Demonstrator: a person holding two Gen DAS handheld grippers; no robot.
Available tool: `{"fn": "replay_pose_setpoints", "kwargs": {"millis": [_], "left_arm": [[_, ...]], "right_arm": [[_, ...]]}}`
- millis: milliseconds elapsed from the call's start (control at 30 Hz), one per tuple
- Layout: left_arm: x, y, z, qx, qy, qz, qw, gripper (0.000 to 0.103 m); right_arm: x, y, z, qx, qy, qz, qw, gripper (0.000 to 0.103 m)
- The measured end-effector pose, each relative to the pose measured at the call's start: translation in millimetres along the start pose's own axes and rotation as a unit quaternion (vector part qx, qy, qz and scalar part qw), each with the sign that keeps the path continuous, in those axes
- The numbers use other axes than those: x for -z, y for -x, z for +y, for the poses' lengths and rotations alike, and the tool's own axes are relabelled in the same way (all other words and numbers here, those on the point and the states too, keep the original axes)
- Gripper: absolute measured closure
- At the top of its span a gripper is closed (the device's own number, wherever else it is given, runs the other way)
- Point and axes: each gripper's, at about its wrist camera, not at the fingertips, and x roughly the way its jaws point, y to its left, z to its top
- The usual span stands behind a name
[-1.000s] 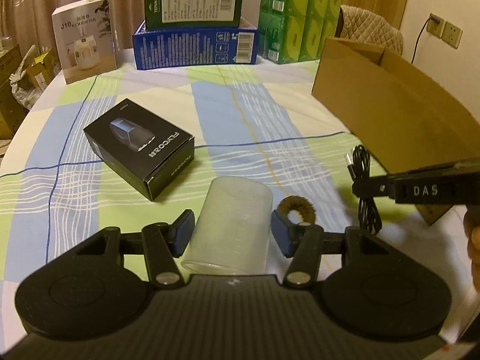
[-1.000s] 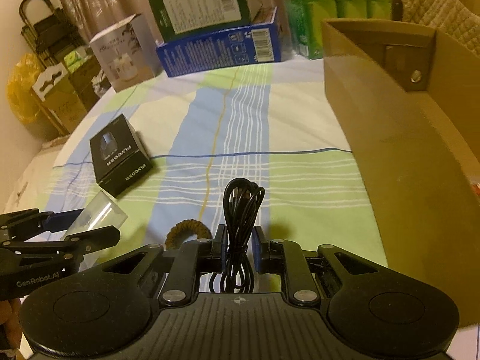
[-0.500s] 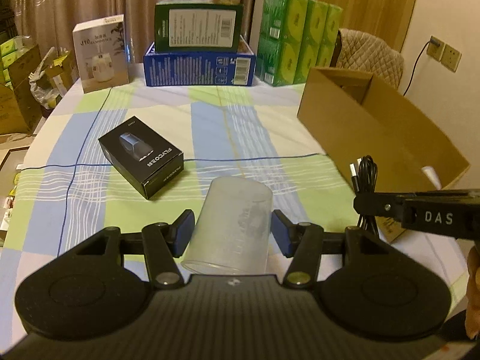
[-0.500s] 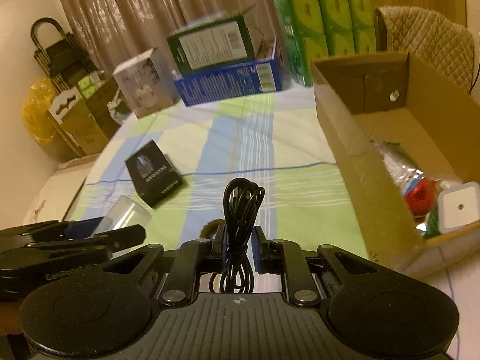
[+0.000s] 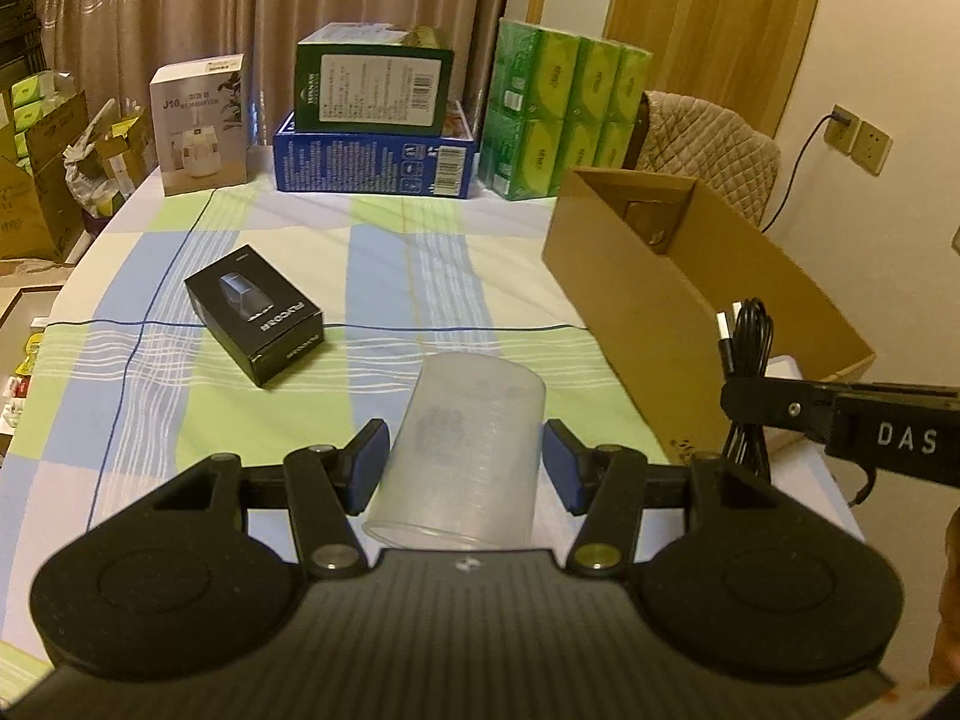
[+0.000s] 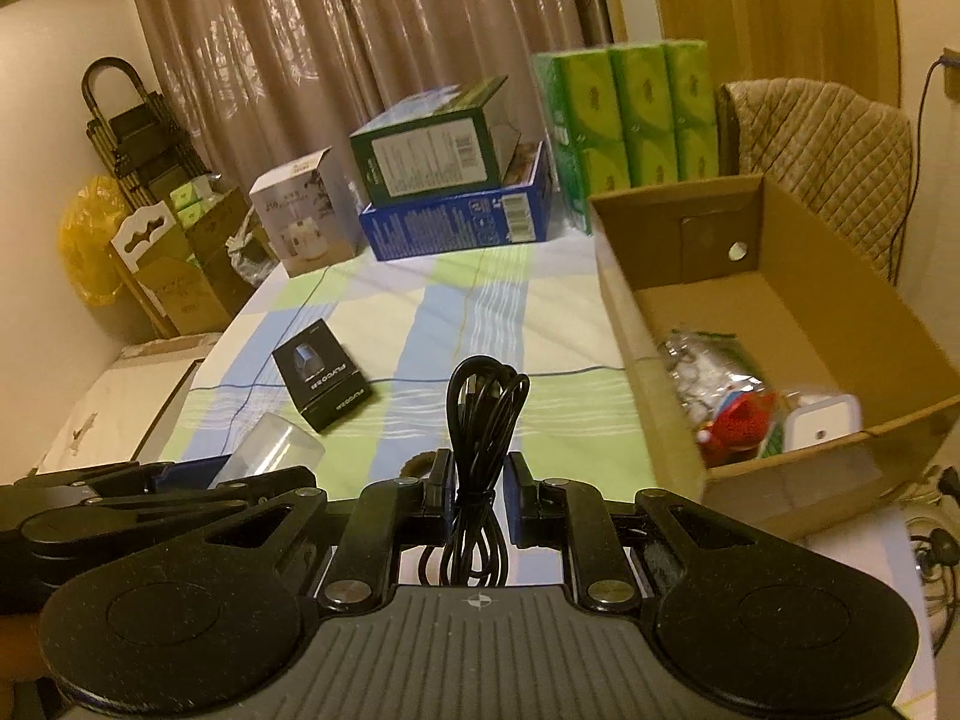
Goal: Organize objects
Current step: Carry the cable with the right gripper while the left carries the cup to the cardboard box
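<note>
**Both hands loaded, box is the next stop**

So the left gripper (image 5: 465,471) is clamped on a frosted plastic cup (image 5: 459,450), lying sideways between the blue pads, open mouth toward the camera. The right gripper (image 6: 477,486) is pinched tight on a coiled black USB cable (image 6: 480,450), loops sticking up past the fingertips.

Looks to me like the carry step: both items are off the checked tablecloth (image 5: 420,276) and ready to go in the cardboard box (image 6: 654,360). The box sits ahead and to the right of the right fingers, and it's got a few things in it already, including something red and a white gadget.

The next move is probably getting the cable over the near wall and letting go, then the cup after it. A black product box (image 5: 255,315) sits ahead-left of the left fingers, not sorted yet.
</note>
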Motion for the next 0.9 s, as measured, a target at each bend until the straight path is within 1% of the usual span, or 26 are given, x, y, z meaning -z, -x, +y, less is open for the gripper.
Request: {"fn": "replay_pose_setpoints", "kwargs": {"millis": [233, 467, 700, 900], "left_arm": [[-2.0, 10.9, -22.0, 0.012, 0.0, -0.008, 0.9999, 0.052], [-9.8, 16.7, -50.0, 0.035, -0.008, -0.016, 0.9992, 0.052], [-21.6, 20.0, -84.6, 0.062, -0.021, -0.023, 0.9976, 0.052], [-31.0, 17.5, -115.8, 0.083, -0.037, -0.026, 0.9955, 0.052]], "right_arm": [[-2.4, 26.1, -10.1, 0.007, 0.005, -0.013, 1.0, 0.09], [-5.9, 48.6, -22.7, 0.019, 0.018, -0.021, 0.999, 0.09], [-11.3, 71.3, -47.1, 0.046, 0.017, -0.03, 0.998, 0.09], [-18.4, 79.4, -72.3, 0.072, 0.017, -0.029, 0.997, 0.09]]}}
